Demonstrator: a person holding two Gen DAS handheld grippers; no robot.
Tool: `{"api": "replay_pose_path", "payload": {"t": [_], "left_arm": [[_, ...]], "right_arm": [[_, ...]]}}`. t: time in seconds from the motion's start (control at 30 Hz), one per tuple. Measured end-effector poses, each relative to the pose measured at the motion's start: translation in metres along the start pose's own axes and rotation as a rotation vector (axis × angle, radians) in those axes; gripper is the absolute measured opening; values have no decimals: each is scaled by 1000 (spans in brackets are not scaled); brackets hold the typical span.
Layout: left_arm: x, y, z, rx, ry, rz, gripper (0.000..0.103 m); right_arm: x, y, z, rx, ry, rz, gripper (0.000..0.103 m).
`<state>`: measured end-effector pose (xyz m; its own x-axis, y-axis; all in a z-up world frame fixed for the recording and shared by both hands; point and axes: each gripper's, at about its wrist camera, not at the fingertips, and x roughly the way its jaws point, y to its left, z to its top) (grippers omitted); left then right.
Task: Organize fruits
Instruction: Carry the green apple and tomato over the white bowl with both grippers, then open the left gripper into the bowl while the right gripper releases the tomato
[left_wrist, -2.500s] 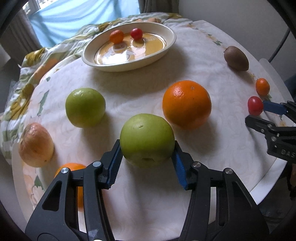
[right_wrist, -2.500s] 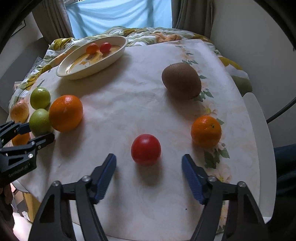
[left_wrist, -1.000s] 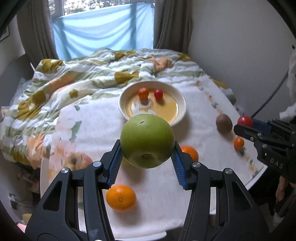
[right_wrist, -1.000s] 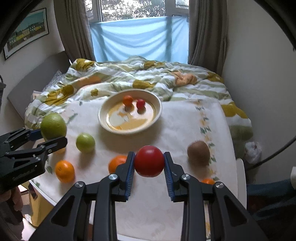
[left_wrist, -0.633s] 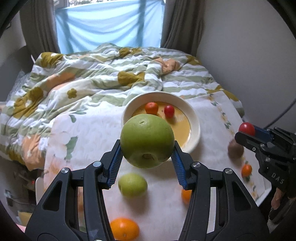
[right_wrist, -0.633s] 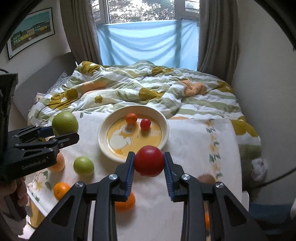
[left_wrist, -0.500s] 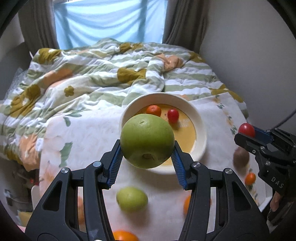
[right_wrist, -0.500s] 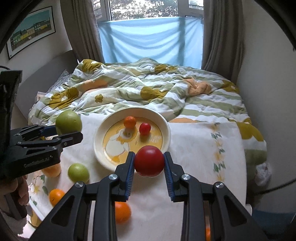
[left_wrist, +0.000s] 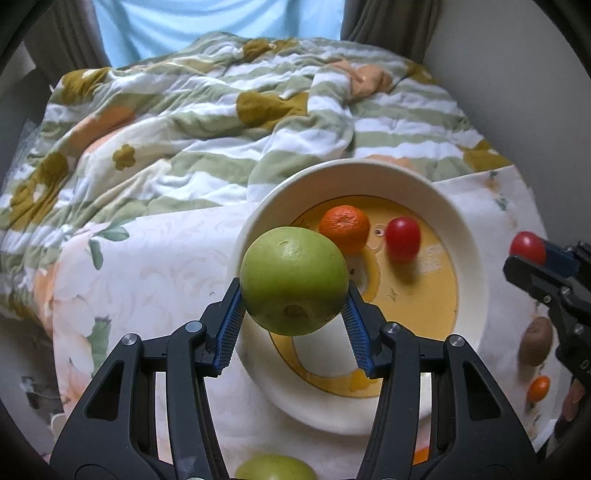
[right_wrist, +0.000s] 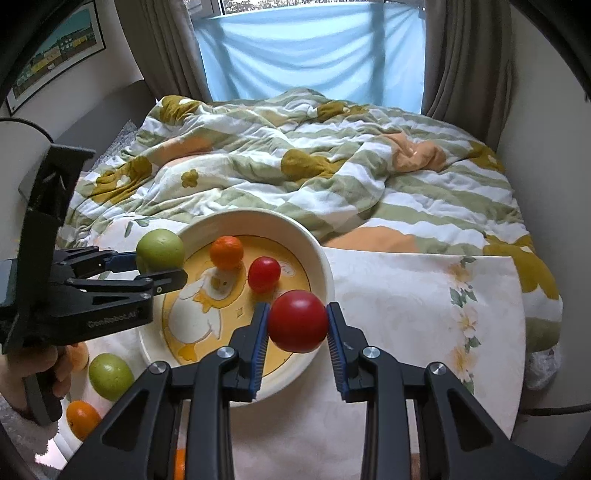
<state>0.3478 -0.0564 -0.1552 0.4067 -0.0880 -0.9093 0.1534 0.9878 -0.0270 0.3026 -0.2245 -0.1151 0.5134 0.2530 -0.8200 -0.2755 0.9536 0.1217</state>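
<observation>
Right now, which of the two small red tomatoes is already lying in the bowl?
The small red tomato beside the small orange mandarin in the cream bowl; the other red tomato is clamped in the right hand-held gripper.

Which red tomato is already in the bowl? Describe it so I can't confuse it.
Find the white bowl with the yellow duck print. Inside sits a small red tomato, right of the small orange. Unlike the larger red tomato in the right gripper, nothing grips it.

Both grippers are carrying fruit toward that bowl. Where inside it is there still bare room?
The bowl is mostly bare: its near half, the yellow floor with the duck picture, holds nothing. The far part is taken by a small orange and a small tomato side by side. The green apple hangs over the left rim, the big tomato over the near-right rim.
</observation>
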Motion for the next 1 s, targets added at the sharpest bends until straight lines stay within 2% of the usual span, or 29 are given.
{"api": "replay_pose_path", "payload": {"t": [0.37,0.43,0.5,0.57,0.67,0.83,1.0], "left_arm": [[12,-9,7,18,27,13,60],[8,-10,9,19,16,19,74],[0,-11,10,17,-16,13,93],[-7,-13,10,29,-35,30,101],[-15,-15,10,45,-48,45,102],[-25,-6,5,13,-47,60,102],[-37,5,-8,-11,-42,138,102]], "right_arm": [[4,-16,5,23,6,-2,28],[2,-18,5,30,2,-6,28],[1,-21,4,38,-1,-8,28],[0,-22,4,43,-1,-9,28],[-3,-23,3,44,-4,-6,28],[-4,-21,4,38,0,13,28],[0,-8,8,9,10,62,28]]}}
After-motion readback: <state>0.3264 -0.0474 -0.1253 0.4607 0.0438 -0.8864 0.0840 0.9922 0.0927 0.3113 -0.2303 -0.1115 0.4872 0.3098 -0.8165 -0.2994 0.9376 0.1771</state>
